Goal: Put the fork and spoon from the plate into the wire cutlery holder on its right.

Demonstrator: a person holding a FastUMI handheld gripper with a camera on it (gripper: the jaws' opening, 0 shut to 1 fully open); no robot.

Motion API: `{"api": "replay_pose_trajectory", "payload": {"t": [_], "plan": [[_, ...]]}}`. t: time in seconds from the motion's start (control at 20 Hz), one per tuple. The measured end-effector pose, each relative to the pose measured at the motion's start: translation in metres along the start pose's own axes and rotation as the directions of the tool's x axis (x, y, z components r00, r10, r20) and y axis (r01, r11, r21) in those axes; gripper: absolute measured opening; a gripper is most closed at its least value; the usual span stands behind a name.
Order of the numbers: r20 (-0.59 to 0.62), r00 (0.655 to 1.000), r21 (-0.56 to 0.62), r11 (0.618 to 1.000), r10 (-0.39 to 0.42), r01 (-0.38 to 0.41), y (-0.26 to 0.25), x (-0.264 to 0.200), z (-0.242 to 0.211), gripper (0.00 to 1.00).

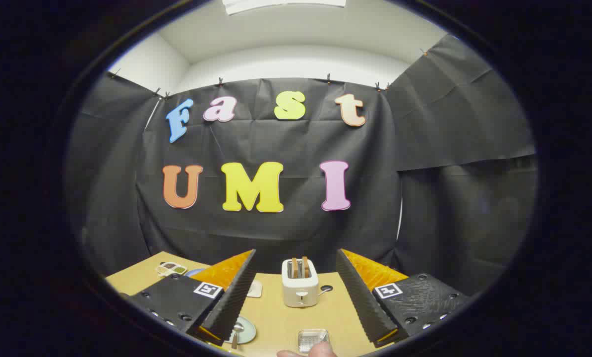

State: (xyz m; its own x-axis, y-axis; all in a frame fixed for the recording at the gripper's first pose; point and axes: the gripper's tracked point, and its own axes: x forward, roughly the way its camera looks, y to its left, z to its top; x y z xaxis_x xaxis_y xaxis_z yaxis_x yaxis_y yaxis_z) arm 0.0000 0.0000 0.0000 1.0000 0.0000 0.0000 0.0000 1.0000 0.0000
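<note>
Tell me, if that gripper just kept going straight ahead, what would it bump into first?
Probably the white toaster. It stands on the table beyond the open gripper, in line with the gap between the fingers, which hold nothing. How far off it is is hard to tell.

Gripper (296,292) held above the worktop (281,317), fingers spread wide apart, nothing between them. Both fingers (229,297) black with ribbed inner faces and orange backs; a square marker tag on each base.

Beyond the fingers, in the gap: white toaster (300,282) upright, two brown slices standing in its slots, lever facing the camera.

By the left fingertip: pale plate (246,331), partly hidden by the finger, spoon (236,333) lying on it. Fork cannot be made out.

Right of the plate, below the toaster: wire cutlery holder (313,339), seen from above. A fingertip (321,350) of a person just in front of it.

Far left of worktop: small tray (171,268) with compartments.
</note>
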Motion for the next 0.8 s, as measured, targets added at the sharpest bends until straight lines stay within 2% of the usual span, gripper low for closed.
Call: {"api": "replay_pose_trajectory", "payload": {"t": [0.5,0.8], "plan": [[-0.019,0.999,0.027,0.999,0.035,-0.034,0.008,0.001,-0.002,0.95],[-0.060,0.996,0.055,0.996,0.069,-0.066,0.030,-0.002,-0.012,0.95]]}}
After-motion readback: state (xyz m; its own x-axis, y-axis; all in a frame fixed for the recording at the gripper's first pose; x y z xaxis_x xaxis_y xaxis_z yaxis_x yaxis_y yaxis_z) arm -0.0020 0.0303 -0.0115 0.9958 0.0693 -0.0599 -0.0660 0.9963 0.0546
